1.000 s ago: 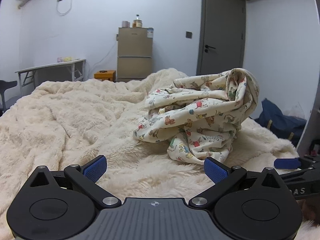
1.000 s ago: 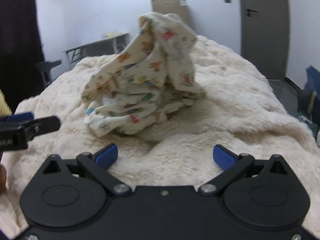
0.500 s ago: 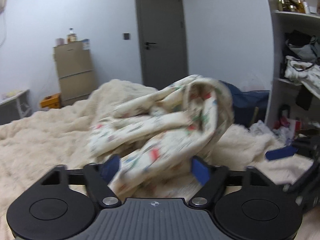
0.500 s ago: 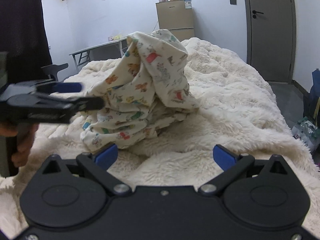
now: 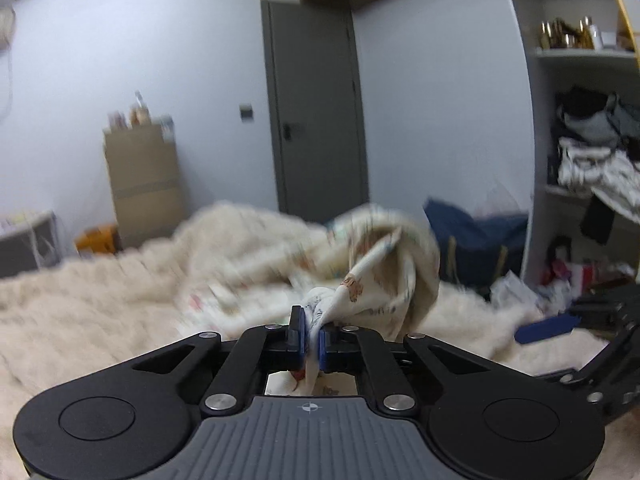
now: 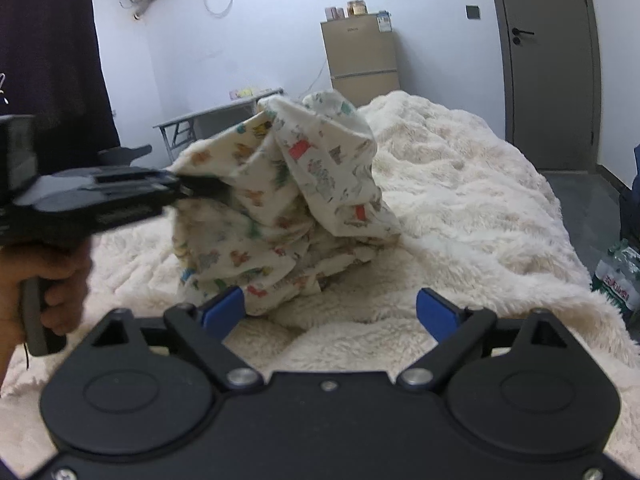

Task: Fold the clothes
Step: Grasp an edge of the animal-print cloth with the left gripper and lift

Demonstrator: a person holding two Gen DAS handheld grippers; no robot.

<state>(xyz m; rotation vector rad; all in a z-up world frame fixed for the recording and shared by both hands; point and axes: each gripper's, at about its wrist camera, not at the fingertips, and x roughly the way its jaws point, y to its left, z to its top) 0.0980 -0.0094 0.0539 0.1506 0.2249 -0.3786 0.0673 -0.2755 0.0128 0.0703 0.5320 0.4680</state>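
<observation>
The left gripper (image 5: 311, 336) pinches a fold of the garment (image 6: 288, 208), heaped on the blanket (image 6: 460, 184). Only the right view shows the hand (image 6: 48, 280) holding it. The right gripper (image 6: 330, 310), nothing between its jaws, is closing.

Left gripper (image 5: 311, 338): black linkage arms with silver pivot screws, blue pads on the jaws, two round black housings flanking a grey ribbed centre plate marked with a small crosshair symbol. Right gripper (image 6: 329, 310): the same black body, silver screws and blue pads (image 6: 222, 307), with a plain black centre plate. The left hand (image 6: 38, 280) grips a grey handle beneath the black body.
</observation>
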